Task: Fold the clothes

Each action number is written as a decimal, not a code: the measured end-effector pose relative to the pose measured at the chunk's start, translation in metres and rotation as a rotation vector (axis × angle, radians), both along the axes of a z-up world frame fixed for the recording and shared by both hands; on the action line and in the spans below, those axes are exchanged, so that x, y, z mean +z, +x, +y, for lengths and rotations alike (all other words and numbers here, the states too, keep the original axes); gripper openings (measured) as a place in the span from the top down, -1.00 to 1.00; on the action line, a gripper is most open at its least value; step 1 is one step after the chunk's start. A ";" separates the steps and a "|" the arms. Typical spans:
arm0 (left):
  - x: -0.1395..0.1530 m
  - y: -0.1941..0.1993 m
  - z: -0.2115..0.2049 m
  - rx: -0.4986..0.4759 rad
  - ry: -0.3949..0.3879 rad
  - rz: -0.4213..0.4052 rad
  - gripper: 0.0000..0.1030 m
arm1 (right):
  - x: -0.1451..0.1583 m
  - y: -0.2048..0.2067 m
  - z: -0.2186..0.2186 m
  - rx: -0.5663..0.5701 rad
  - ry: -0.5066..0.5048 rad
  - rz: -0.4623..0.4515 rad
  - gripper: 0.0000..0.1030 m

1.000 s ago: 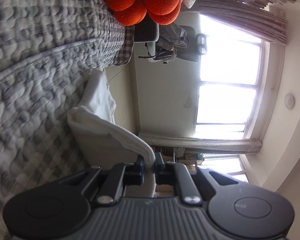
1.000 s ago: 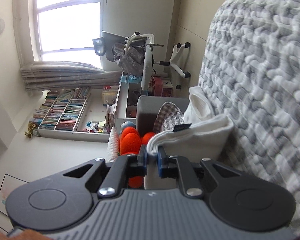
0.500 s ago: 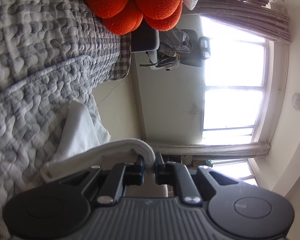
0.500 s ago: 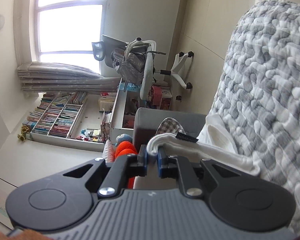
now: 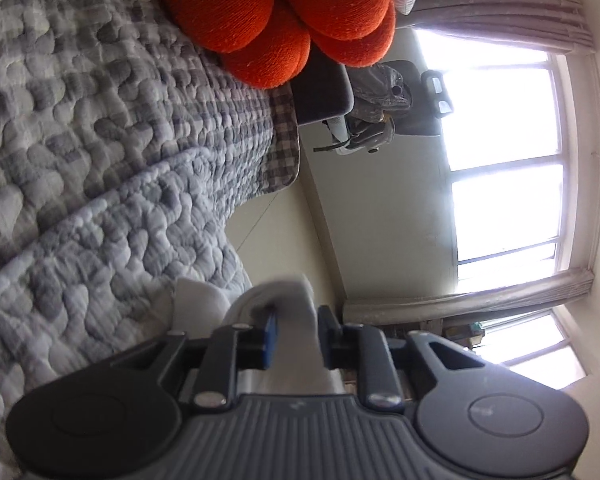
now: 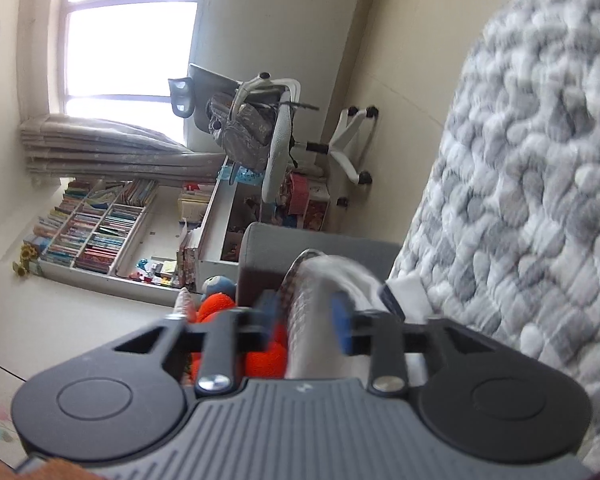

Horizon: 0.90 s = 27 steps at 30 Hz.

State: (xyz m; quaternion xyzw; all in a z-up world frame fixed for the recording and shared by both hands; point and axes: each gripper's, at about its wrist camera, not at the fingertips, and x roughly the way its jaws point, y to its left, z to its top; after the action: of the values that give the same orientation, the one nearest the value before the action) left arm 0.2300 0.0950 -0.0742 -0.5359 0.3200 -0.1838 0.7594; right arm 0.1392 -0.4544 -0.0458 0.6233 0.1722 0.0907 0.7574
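The white garment [image 5: 296, 308] lay bunched on the grey quilted bed [image 5: 100, 184], its folded edge running between the fingers of both claws. The left claw [image 5: 294, 340] stood apart, cloth loose in the gap. The right claw [image 6: 306, 320] was likewise spread (that view was blurred). An orange plush cushion [image 5: 276, 12] sat further up the bed.

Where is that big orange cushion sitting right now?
In the left wrist view the orange cushion sits at the top, on the grey quilt. In the right wrist view it peeks out low, behind the right tongs.
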 end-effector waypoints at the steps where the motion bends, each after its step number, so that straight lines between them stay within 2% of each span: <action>1: 0.002 0.000 0.001 0.004 0.018 -0.016 0.35 | 0.002 -0.001 0.000 -0.008 -0.024 -0.011 -0.17; 5: 0.019 0.000 0.000 -0.005 0.119 -0.089 0.34 | 0.017 -0.001 0.005 0.001 -0.175 -0.046 -0.17; 8: 0.033 -0.001 -0.012 -0.027 0.284 -0.136 0.34 | 0.030 0.001 0.024 0.016 -0.376 -0.040 -0.16; 10: 0.040 -0.001 -0.021 -0.022 0.404 -0.156 0.20 | 0.033 0.002 0.037 0.012 -0.513 -0.026 -0.16; 12: 0.040 0.002 -0.026 -0.008 0.497 -0.164 0.03 | 0.035 0.004 0.050 0.008 -0.645 -0.009 -0.16; 15: 0.035 0.008 -0.029 -0.009 0.596 -0.171 0.03 | 0.027 0.012 0.060 0.003 -0.768 0.030 -0.16; 17: 0.032 0.013 -0.030 -0.010 0.636 -0.176 0.06 | 0.020 0.020 0.062 0.005 -0.821 0.046 -0.15; 18: 0.030 0.014 -0.030 -0.011 0.645 -0.177 0.09 | 0.016 0.022 0.064 0.013 -0.847 0.051 -0.03; 19: 0.029 0.015 -0.029 -0.012 0.640 -0.183 0.29 | 0.013 0.023 0.066 0.021 -0.874 0.055 0.08; 20: 0.027 0.015 -0.029 -0.015 0.625 -0.197 0.52 | 0.011 0.026 0.069 0.030 -0.899 0.055 0.36; 21: 0.027 0.014 -0.030 -0.019 0.620 -0.212 0.85 | 0.009 0.029 0.072 0.038 -0.925 0.053 0.59; 24: 0.029 0.008 -0.033 -0.004 0.626 -0.266 0.87 | 0.008 0.027 0.081 0.014 -1.000 0.010 0.77; 27: 0.031 0.000 -0.034 0.049 0.634 -0.300 0.88 | 0.008 0.026 0.086 -0.034 -1.024 -0.033 0.79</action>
State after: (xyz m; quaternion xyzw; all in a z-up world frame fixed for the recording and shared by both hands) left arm 0.2300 0.0611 -0.0436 -0.2479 0.2331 -0.1337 0.9308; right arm 0.1651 -0.3685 -0.0376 0.1733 0.1726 -0.0077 0.9696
